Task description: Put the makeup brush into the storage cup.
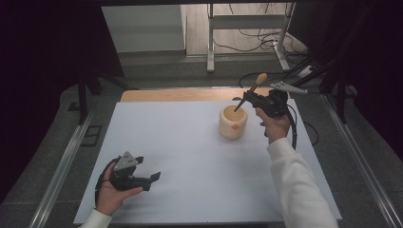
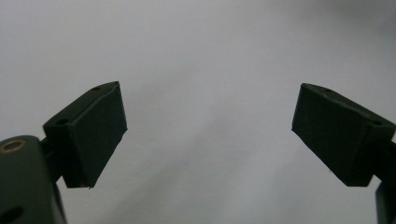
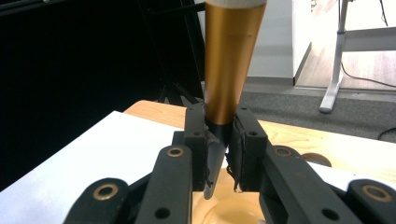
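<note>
From the high view I have the right gripper [image 1: 248, 99] held above the far right part of the white-topped bench [image 1: 190, 156], its jaws pinching a slim brush with a black tapered handle and a gold-coloured ferrule [image 1: 252, 90]; the brush runs slantwise, its pale bristle end up and away from me, its dark pointed end down over the mouth of the round cream-coloured wooden cup [image 1: 233, 122]; I cannot tell whether the tip touches the cup's inside. The cup stands upright on the bench, just left of my right hand [image 1: 274, 126], with a small orange mark on its near side; it is well apart from the left gripper.

In the right gripper view the jaws are pressed against the brush [image 3: 227, 79] where the gold ferrule meets the black handle; the handle's point hangs between them, and the cup's pale hollow [image 3: 233, 212] lies below.

The left gripper [image 1: 151, 179] sits low at the near left of the bench, held in my left hand [image 1: 111, 194]; its jaws are spread wide with nothing between them; in the left gripper view they frame bare white bench [image 2: 205, 93].

Beyond the bench's far edge a strip of bare wood [image 1: 180, 95] shows.
</note>
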